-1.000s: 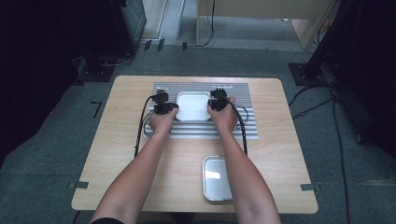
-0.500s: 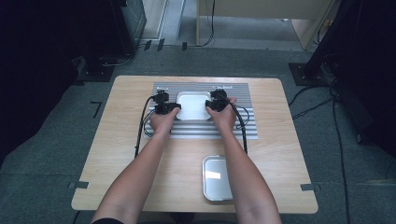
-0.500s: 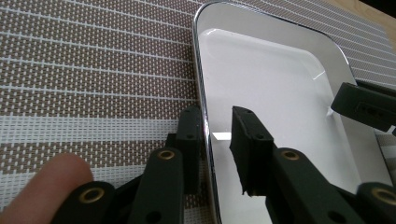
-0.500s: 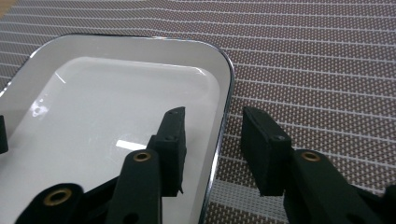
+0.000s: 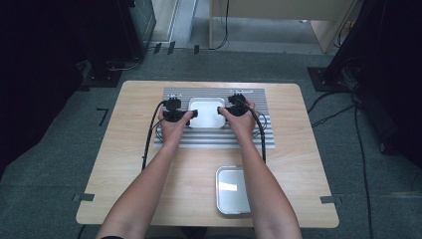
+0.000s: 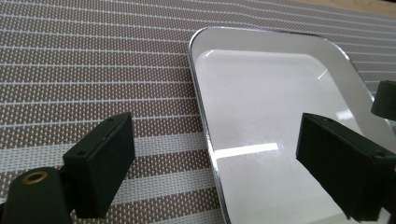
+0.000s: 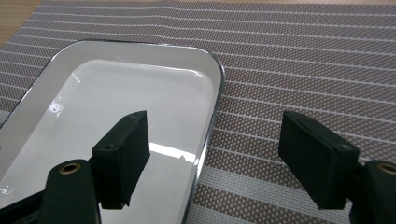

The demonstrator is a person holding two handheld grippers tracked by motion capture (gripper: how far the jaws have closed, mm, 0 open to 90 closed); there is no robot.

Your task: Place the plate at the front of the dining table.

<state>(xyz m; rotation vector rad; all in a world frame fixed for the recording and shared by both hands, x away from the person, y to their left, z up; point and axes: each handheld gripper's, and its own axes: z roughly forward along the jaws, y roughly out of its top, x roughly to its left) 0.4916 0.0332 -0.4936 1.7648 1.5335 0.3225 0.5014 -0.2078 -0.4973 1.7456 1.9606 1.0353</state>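
On a striped placemat (image 5: 219,139) at the far side of the tabletop (image 5: 124,164), we stand our left tool (image 5: 191,114) open astride the left rim of a white tray (image 5: 206,112), one jaw on the mat and one over the basin, neither pad pressing it. Our right tool (image 5: 222,111) straddles the right rim, likewise open and gripping nothing. A steel tray (image 5: 232,189) lies apart, near our edge. The risk we see: drawing either hand back low could catch an inner jaw on the rim and drag or tip the tray. Compared with a second ago, both sets of jaws have just been opening off the rims; the tray rests in the same spot.
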